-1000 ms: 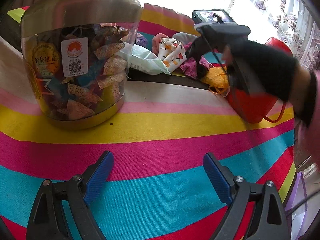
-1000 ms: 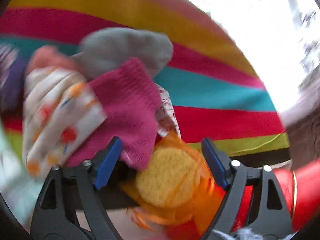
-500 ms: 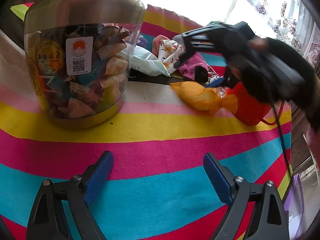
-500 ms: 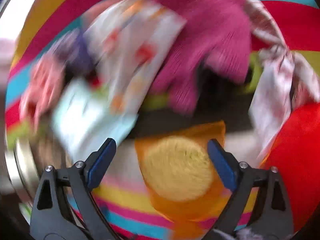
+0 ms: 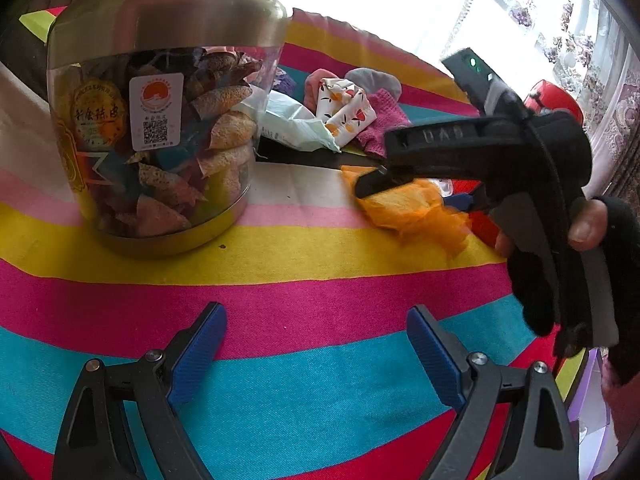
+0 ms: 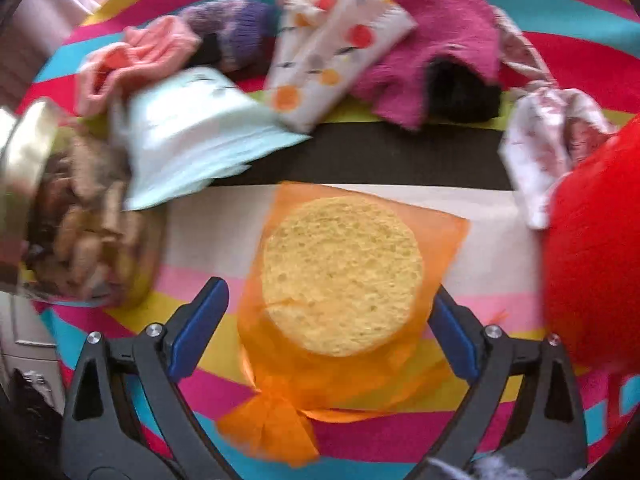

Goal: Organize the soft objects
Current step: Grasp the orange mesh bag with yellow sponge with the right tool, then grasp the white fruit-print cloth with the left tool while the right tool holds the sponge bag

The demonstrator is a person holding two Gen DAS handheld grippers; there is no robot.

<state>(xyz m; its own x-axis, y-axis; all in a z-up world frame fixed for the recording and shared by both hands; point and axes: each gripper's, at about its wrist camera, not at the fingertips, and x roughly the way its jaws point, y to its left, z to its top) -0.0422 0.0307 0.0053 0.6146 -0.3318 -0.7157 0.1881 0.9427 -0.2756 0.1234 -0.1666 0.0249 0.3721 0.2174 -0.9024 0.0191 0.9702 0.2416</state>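
A round yellow sponge in an orange mesh bag [image 6: 342,276] lies on the striped cloth between the fingers of my right gripper [image 6: 332,320], whose jaws stand wide on either side of it without pinching it. In the left wrist view the bag [image 5: 412,208] sits under the right gripper [image 5: 416,200]. My left gripper [image 5: 316,344] is open and empty over the teal stripe. A pile of soft things lies behind: a magenta knit piece [image 6: 436,40], a floral cloth [image 6: 332,60], a pink cloth [image 6: 136,60], a purple knit [image 6: 236,28], a pale blue pack [image 6: 192,136].
A large clear jar with a metal top [image 5: 160,128], full of dried pieces, stands at the left. A red container [image 6: 596,252] stands at the right, a white patterned cloth [image 6: 540,148] beside it. The striped tablecloth [image 5: 280,380] covers the table.
My right gripper has carried the orange bag with the sponge from the pile near the red container out toward the jar, onto the white and yellow stripes. The left gripper has stayed still.
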